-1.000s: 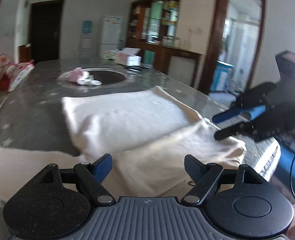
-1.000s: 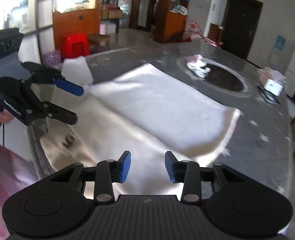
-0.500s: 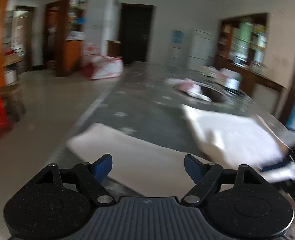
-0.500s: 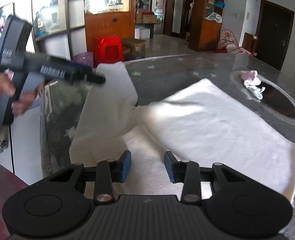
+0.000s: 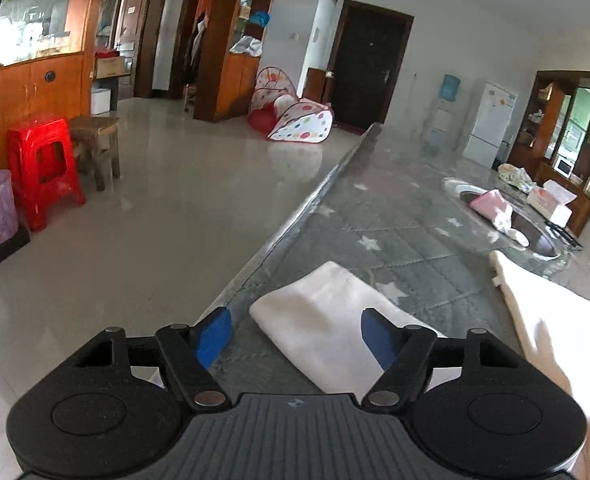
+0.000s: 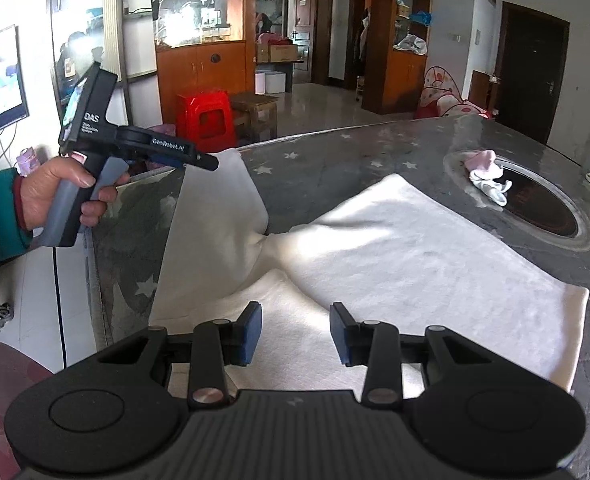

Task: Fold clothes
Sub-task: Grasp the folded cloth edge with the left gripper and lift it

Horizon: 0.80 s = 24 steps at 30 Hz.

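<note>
A cream garment (image 6: 395, 248) lies spread on the grey quilted table (image 6: 335, 164), one sleeve (image 6: 211, 220) stretched toward the table's left edge. In the left wrist view the sleeve end (image 5: 327, 320) lies flat just ahead of my left gripper (image 5: 295, 334), which is open with the cuff between and below its blue pads. The right wrist view shows that left gripper (image 6: 209, 162) held by a hand (image 6: 63, 192), hovering at the sleeve's tip. My right gripper (image 6: 295, 334) is open above the garment's near body, holding nothing.
A pink cloth (image 6: 483, 164) lies at the rim of a round dark recess (image 6: 543, 204) in the table. A tissue box (image 5: 551, 204) sits beyond it. The table's edge (image 5: 295, 220) drops to a tiled floor with a red stool (image 5: 43, 168).
My left gripper has swung left, away from the garment's body to the sleeve end at the table's edge. The right gripper has shifted slightly over the body. Both stayed open.
</note>
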Each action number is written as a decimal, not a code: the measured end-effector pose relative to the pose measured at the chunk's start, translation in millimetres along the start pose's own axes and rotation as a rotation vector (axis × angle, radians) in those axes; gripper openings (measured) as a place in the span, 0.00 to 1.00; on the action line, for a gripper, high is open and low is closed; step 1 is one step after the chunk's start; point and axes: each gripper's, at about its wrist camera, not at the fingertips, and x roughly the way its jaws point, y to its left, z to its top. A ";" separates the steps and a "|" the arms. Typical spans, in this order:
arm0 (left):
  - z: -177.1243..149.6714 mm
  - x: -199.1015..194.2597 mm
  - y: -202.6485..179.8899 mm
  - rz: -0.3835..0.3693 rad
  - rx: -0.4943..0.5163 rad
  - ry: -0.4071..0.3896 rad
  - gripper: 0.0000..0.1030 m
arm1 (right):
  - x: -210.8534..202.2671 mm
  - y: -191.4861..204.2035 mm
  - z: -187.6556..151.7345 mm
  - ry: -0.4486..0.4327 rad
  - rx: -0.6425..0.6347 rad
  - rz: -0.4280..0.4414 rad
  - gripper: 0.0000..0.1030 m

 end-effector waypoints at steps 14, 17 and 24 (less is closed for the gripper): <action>14.5 -23.8 -8.8 -0.160 -0.025 -0.059 0.06 | -26.2 -26.1 -8.8 -0.053 0.164 -0.068 0.36; 19.5 -36.2 -28.5 -0.282 -0.037 -0.053 0.06 | -33.6 -33.2 -10.9 -0.072 0.194 -0.088 0.36; 20.9 -68.0 -101.6 -0.576 0.072 -0.047 0.06 | -52.2 -49.0 -19.9 -0.114 0.271 -0.144 0.36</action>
